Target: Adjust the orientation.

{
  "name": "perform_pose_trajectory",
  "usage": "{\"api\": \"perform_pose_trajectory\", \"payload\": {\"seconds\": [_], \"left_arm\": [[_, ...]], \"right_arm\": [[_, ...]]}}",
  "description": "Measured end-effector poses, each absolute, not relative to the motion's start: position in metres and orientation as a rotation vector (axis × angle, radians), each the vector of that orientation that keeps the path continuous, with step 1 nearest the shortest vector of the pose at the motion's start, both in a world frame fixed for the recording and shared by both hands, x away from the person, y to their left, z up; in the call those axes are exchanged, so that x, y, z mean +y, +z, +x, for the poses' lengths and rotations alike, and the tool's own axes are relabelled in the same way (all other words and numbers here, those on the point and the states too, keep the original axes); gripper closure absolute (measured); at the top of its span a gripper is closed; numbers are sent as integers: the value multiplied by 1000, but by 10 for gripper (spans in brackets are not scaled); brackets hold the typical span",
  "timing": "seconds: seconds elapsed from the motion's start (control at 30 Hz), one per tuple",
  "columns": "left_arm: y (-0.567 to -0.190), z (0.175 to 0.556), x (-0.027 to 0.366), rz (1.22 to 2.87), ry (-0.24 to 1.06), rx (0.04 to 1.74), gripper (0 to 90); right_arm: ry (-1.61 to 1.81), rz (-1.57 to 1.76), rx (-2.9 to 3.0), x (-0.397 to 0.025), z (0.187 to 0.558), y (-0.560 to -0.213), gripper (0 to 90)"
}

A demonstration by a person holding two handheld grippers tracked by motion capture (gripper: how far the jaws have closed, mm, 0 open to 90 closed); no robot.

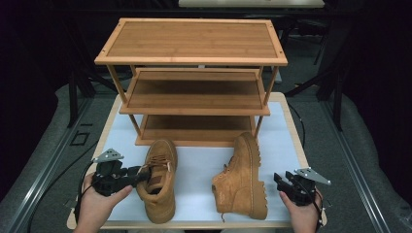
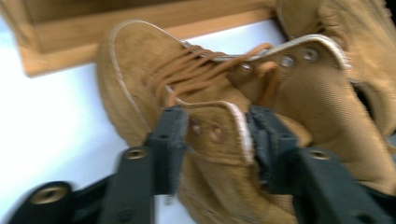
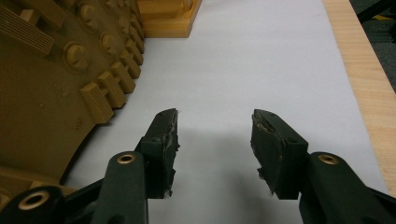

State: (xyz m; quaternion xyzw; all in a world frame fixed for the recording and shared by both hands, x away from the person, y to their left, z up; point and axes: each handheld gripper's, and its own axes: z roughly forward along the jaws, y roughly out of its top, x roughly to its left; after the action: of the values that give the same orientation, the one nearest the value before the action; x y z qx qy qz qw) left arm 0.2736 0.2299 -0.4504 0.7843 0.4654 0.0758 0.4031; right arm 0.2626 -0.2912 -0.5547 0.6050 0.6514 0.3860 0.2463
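Observation:
Two tan suede boots lie on the white mat [image 1: 199, 167]. The left boot [image 1: 158, 182] stands upright, toe toward the rack. The right boot [image 1: 245, 177] lies on its side, lugged sole [image 3: 42, 93] facing right. My left gripper [image 1: 143, 174] is at the left boot's collar. In the left gripper view its jaws [image 2: 215, 135] stand open on either side of the eyelet flap [image 2: 212, 133], close against it. My right gripper [image 1: 281, 180] hovers open just right of the tipped boot's sole, and nothing lies between its jaws [image 3: 215, 135].
A three-tier bamboo shoe rack [image 1: 192, 41] stands at the back of the table, its shelves bare. Its bottom shelf edge [image 2: 93, 28] is just beyond the left boot's toe. The table's wooden right edge [image 3: 364, 70] runs beside my right gripper.

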Motion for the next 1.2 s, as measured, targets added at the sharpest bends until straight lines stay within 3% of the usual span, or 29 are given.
{"api": "perform_pose_trajectory", "payload": {"seconds": [0.07,0.13,0.23,0.3,0.6,0.73,0.87,0.97,1.2], "left_arm": [[-448,276,228,2005,180,1169,747],[-443,278,226,2051,198,1151,795],[-431,285,226,2153,329,1134,815],[-427,294,233,2182,350,1138,830],[-420,326,243,2353,260,1147,816],[-414,333,231,2489,215,1220,689],[-412,339,224,2516,123,1361,627],[-418,345,223,2585,20,1404,643],[-426,351,228,2573,-42,1464,724]], "right_arm": [[1058,1650,1779,-291,263,-555,506],[1060,1650,1777,-291,263,-555,506],[1058,1651,1775,-291,263,-555,506],[1067,1658,1775,-292,263,-556,506],[1072,1666,1769,-293,263,-557,506],[1063,1668,1781,-292,264,-557,506],[1063,1666,1786,-291,264,-557,506],[1076,1665,1781,-291,264,-558,506],[1067,1675,1789,-292,264,-558,505]]}}
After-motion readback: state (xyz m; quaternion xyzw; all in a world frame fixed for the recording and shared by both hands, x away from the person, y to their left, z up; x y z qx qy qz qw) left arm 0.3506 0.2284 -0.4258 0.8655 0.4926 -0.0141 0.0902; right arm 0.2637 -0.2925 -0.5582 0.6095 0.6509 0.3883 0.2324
